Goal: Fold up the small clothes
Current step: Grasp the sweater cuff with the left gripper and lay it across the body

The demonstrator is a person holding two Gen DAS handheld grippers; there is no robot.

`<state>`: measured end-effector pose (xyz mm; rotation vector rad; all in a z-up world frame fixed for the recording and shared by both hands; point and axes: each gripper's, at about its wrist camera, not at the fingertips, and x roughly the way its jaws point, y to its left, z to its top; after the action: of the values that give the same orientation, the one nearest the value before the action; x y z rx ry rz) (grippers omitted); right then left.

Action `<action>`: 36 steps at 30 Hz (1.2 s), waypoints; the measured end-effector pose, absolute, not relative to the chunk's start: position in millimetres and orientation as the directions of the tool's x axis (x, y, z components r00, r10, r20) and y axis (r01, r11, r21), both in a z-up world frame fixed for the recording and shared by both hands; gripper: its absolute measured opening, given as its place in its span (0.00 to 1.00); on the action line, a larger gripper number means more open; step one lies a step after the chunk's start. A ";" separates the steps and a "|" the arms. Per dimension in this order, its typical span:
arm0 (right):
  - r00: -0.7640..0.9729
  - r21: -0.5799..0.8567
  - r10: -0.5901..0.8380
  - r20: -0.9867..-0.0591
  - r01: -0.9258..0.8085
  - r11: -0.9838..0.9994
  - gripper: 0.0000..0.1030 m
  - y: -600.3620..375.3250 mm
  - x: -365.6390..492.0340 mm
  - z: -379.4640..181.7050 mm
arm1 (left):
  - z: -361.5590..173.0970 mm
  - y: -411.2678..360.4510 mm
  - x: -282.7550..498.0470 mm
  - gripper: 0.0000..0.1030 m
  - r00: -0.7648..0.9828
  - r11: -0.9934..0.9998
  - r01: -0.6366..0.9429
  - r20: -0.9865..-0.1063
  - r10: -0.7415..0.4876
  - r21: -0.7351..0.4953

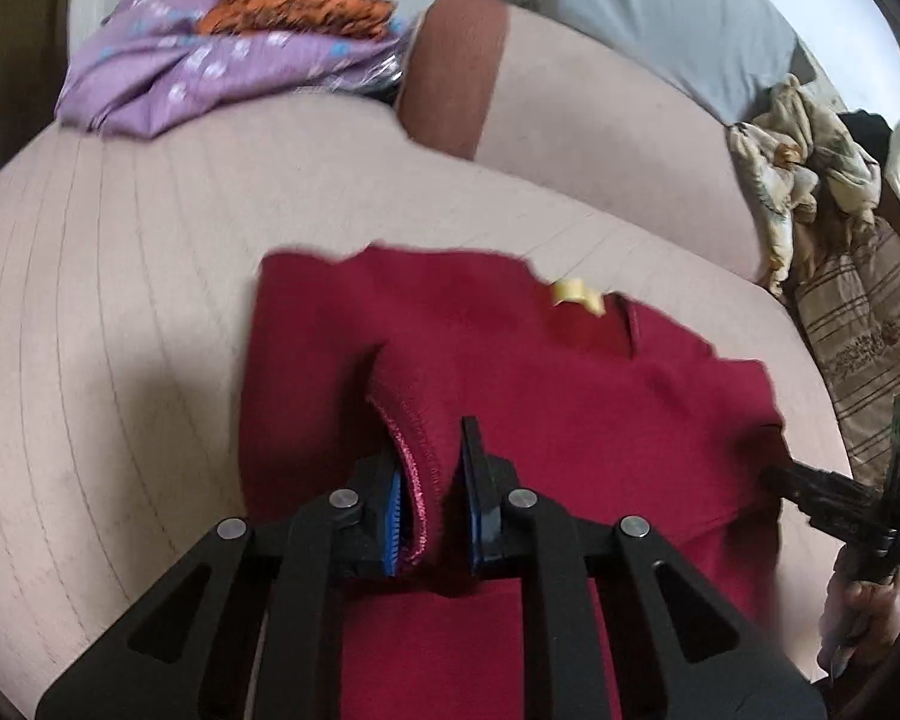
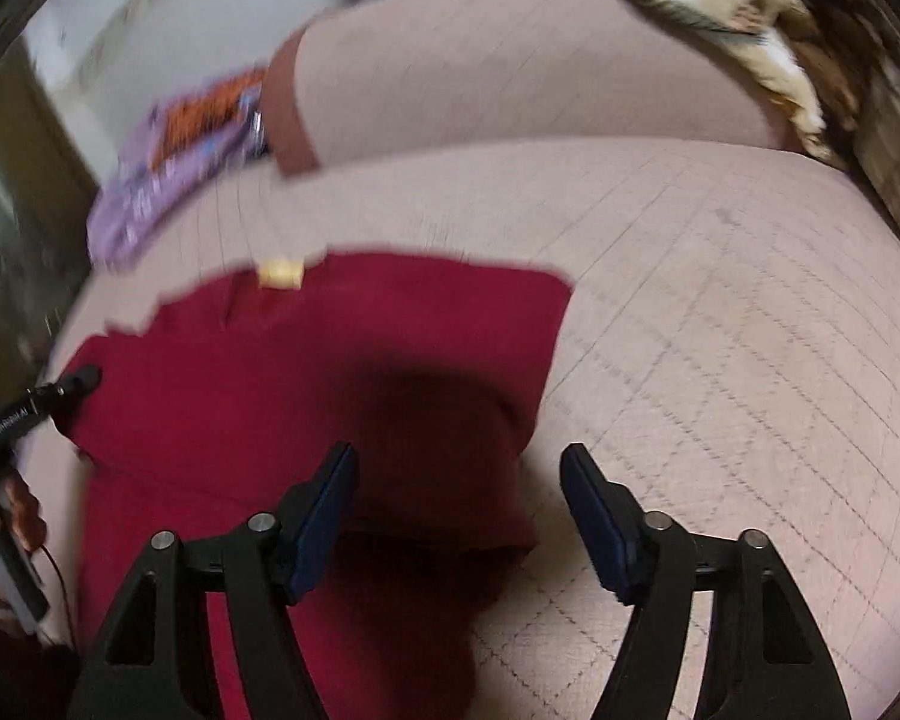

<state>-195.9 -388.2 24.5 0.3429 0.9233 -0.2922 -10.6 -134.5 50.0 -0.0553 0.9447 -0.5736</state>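
A dark red garment [image 1: 510, 360] with a small yellow label [image 1: 579, 294] lies on the pink quilted bed [image 1: 120, 300]. My left gripper [image 1: 429, 474] is shut on a stitched hem fold of the garment and lifts it a little. In the right wrist view the same red garment [image 2: 306, 360] lies flat, with the yellow label [image 2: 279, 273] at its far edge. My right gripper [image 2: 459, 480] is open and empty, just above the garment's right edge. The left gripper's fingertip [image 2: 75, 384] shows at the garment's left side.
A purple and orange pile of clothes [image 1: 210, 54] lies at the far left of the bed. A pink bolster with a brown end [image 1: 570, 138] runs across the back. Crumpled floral bedding [image 1: 810, 150] sits at the right. A grey pillow [image 1: 690, 18] lies behind.
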 end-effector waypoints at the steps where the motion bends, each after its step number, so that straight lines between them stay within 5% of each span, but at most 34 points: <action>1: 0.533 0.120 -0.120 -0.837 0.394 0.911 0.44 -385.9 -191.5 16.3 | 46.5 -130.5 -9.0 0.13 0.437 0.844 0.432 -0.744 -0.505 -0.319; 5: 0.469 0.114 -0.122 -0.875 0.443 0.889 0.38 -403.1 -197.5 3.5 | 43.9 -123.9 -1.6 0.13 0.412 0.818 0.420 -0.720 -0.558 -0.393; 7: 0.475 0.075 -0.170 -0.864 0.454 0.888 0.22 -407.1 -204.7 16.3 | 46.2 -125.3 -4.0 0.13 0.423 0.818 0.432 -0.715 -0.557 -0.381; 9: 0.525 0.141 -0.133 -0.841 0.449 0.882 0.21 -412.5 -211.0 26.2 | 46.6 -127.8 -8.3 0.13 0.436 0.823 0.443 -0.717 -0.544 -0.355; 11: 0.570 0.231 -0.080 -0.818 0.453 0.861 0.30 -421.4 -213.8 28.3 | 47.4 -130.8 -9.9 0.13 0.445 0.826 0.451 -0.718 -0.536 -0.337; 12: 0.578 0.283 -0.052 -0.815 0.475 0.833 0.53 -427.4 -214.7 24.2 | 47.1 -130.4 -9.9 0.13 0.447 0.827 0.452 -0.717 -0.535 -0.335; 13: 0.576 0.311 -0.029 -0.817 0.482 0.819 0.66 -429.9 -212.9 19.0 | 46.9 -130.2 -9.8 0.13 0.448 0.827 0.451 -0.717 -0.535 -0.335; 15: 0.562 0.325 0.011 -0.827 0.464 0.824 0.58 -427.2 -207.0 5.9 | 45.6 -128.6 -8.4 0.14 0.442 0.826 0.445 -0.717 -0.539 -0.346; 16: 0.537 0.304 0.018 -0.843 0.448 0.841 0.31 -422.0 -201.3 -1.0 | 46.0 -128.5 -8.5 0.14 0.438 0.825 0.445 -0.719 -0.540 -0.348; 19: 0.524 0.248 -0.009 -0.851 0.418 0.874 0.16 -407.5 -202.3 6.6 | 52.4 -127.9 -14.5 0.20 0.447 0.820 0.462 -0.711 -0.543 -0.337; 23: 0.498 0.154 -0.086 -0.863 0.421 0.894 0.14 -408.2 -211.1 18.8 | 55.5 -132.4 -23.3 0.41 0.476 0.820 0.496 -0.701 -0.531 -0.285; 30: 0.600 0.293 -0.070 -0.797 0.485 0.824 0.35 -437.2 -219.3 41.8 | 46.6 -130.9 -12.9 0.41 0.469 0.839 0.458 -0.721 -0.509 -0.294; 36: 0.567 0.187 -0.097 -0.818 0.420 0.888 0.31 -419.2 -171.5 26.1 | 42.6 -130.7 -11.5 0.42 0.469 0.842 0.454 -0.725 -0.504 -0.291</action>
<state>-171.5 -419.2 26.1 0.3848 0.9225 -0.3128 -11.5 -130.7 42.6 -0.0605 0.9093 -0.5870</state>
